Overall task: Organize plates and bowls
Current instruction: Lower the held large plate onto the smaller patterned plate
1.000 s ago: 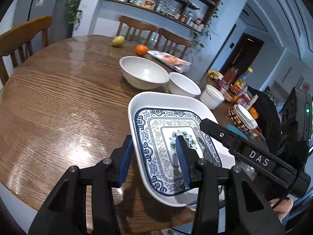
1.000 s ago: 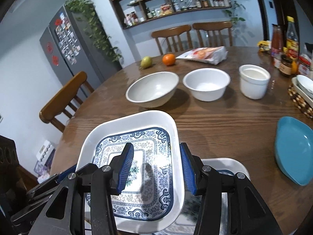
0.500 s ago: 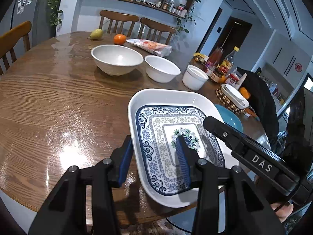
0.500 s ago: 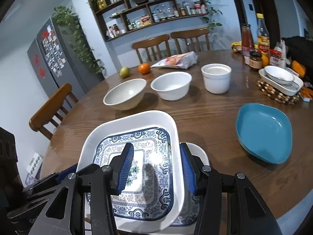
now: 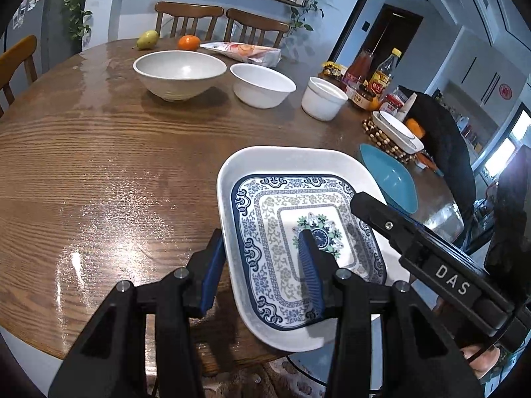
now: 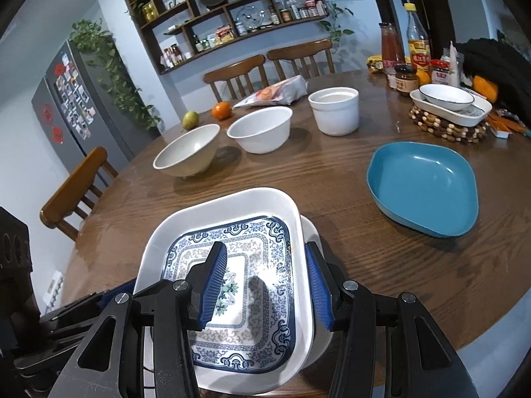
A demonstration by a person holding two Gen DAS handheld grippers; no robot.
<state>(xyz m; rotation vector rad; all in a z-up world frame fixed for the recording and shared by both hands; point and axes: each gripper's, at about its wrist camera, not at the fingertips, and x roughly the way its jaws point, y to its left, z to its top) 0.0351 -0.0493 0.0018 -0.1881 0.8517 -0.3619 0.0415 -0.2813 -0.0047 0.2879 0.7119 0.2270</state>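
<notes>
Patterned plate (image 5: pixel 298 232) gripped on opposite rims by left gripper (image 5: pixel 262 268) and right gripper (image 6: pixel 265 285), held over near table (image 5: pixel 99 165) edge, directly above second plate (image 6: pixel 313 232), long axis running away from grippers

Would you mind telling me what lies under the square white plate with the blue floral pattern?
Under the square white plate with the blue floral pattern, a second white dish shows only as a rim past its right edge. The rest of that dish is covered, so its pattern cannot be seen.
</notes>
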